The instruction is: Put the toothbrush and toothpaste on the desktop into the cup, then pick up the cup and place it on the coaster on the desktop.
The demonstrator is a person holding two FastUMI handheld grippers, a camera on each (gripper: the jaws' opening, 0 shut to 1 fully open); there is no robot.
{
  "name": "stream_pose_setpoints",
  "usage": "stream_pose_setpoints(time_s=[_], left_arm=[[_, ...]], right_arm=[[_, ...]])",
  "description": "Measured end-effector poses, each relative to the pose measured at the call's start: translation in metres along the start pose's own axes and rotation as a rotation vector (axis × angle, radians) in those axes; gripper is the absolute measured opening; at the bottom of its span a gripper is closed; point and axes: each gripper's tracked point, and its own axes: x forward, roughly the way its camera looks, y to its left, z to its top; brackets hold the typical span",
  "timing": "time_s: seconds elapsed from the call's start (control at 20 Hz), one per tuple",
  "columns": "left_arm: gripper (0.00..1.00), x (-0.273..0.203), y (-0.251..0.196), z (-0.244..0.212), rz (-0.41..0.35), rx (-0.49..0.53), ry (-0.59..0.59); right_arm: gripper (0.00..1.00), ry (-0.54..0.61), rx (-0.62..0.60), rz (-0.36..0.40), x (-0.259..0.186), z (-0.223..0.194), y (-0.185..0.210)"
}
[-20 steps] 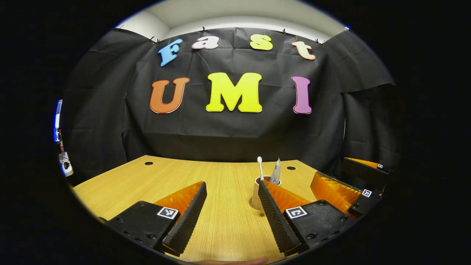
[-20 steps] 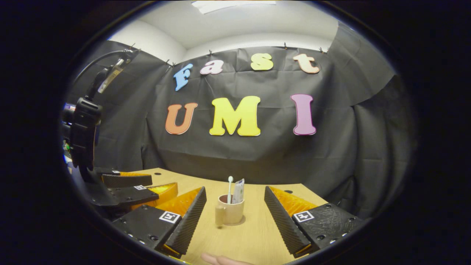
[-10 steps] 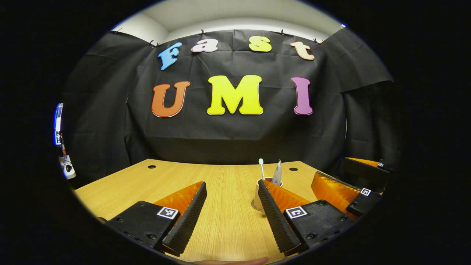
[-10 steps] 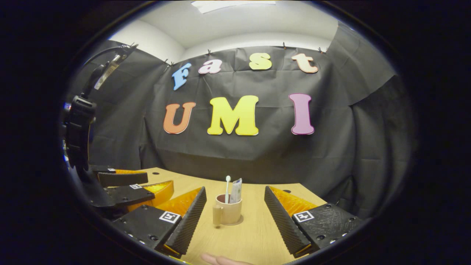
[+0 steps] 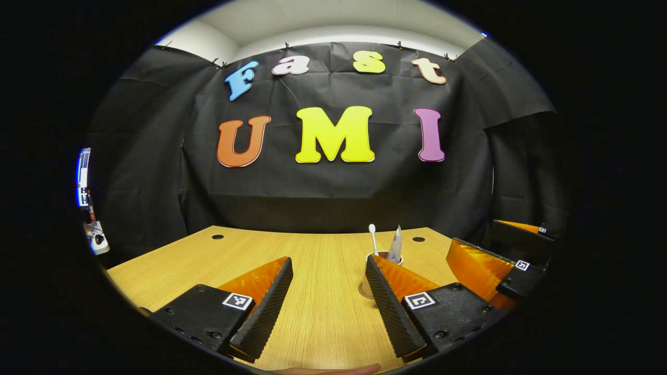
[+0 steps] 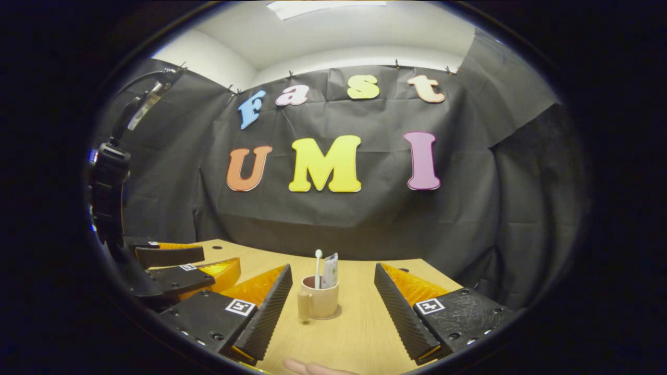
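In the right gripper view the cup stands at 12 o'clock from the right gripper, between its wide-spread, empty fingers but beyond their tips. The toothbrush and toothpaste stand in the cup, which seems to rest on the coaster. The left gripper, also wide and empty, has the cup at 1 o'clock over the desktop.

Matt wood-grain desk; smooth, matt, ceramic-looking cup; ribbed fingers backed with glossy translucent plastic; creased matt cloth wall.
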Motion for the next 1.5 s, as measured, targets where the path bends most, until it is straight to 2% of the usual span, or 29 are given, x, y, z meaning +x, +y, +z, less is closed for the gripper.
stream_pose_setpoints(time_s=[0.6,0.65,1.0,1.3,1.5], left_arm=[[0.9,0.0,0.002,0.005,0.004,-0.004,-0.01],[0.9,-0.001,0.003,0.005,0.006,-0.002,-0.012],[0.9,-0.001,-0.001,0.005,0.001,0.007,-0.021],[0.9,-0.007,-0.009,0.011,0.003,0.006,-0.016],[0.9,-0.007,-0.004,0.011,0.038,0.035,-0.019]], right_arm=[[0.95,0.001,0.006,0.006,-0.003,0.003,0.002],[0.93,0.0,0.006,0.01,-0.003,0.003,0.004],[0.97,0.01,0.006,0.015,-0.001,-0.001,0.005],[0.95,0.015,0.005,0.015,0.0,-0.005,0.002],[0.94,0.021,0.006,0.006,0.002,-0.009,-0.009]])
